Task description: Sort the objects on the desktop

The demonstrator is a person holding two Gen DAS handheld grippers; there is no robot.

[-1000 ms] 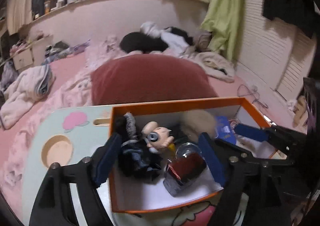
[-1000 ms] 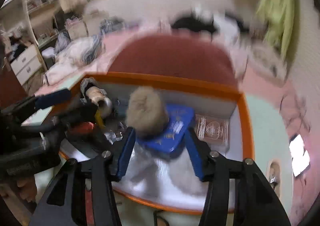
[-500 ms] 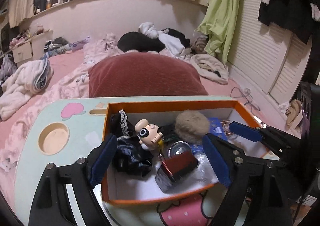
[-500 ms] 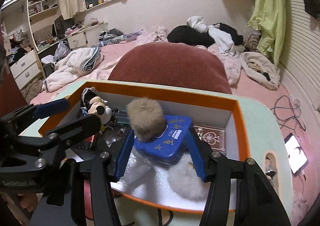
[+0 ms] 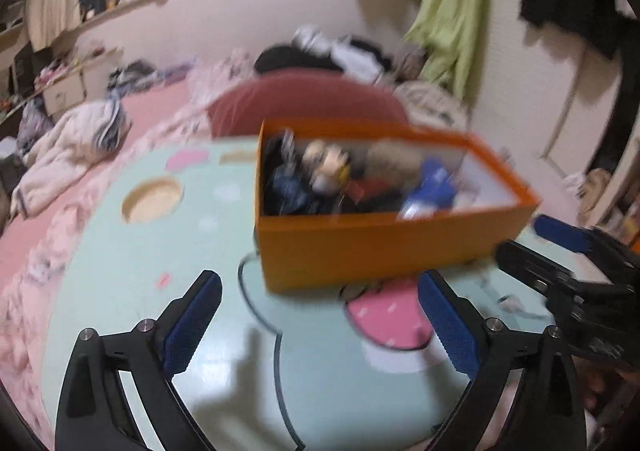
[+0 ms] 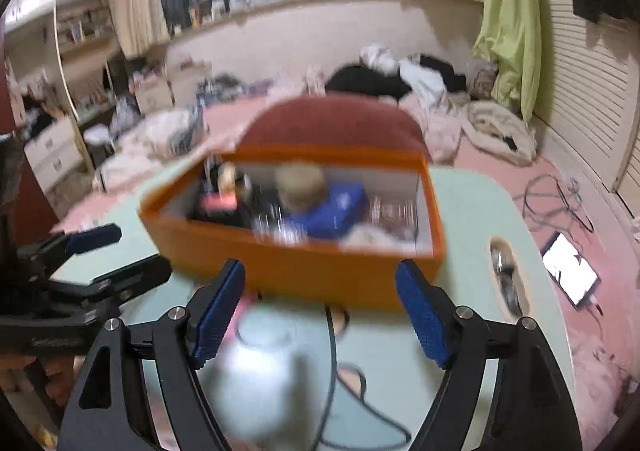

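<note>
Both grippers have pulled back out of the orange box since a second ago, when their blue pads were down among its contents; now the whole box sits ahead of them on the pale green table.

The left gripper tilts down toward the tabletop, its jaws opening wide with nothing between them but bare table. The box lies just beyond the fingertips, slightly toward the right pad.

The right gripper points down at a similar slant, jaws opening too, and empty. The box's near wall stands just past the pads, spanning the gap between them.

Inside the box, blurred: a doll figure, a tan fluffy ball resting on a blue tin, and dark cloth at the far left. Each gripper shows at the edge of the other's view, well apart.
</note>
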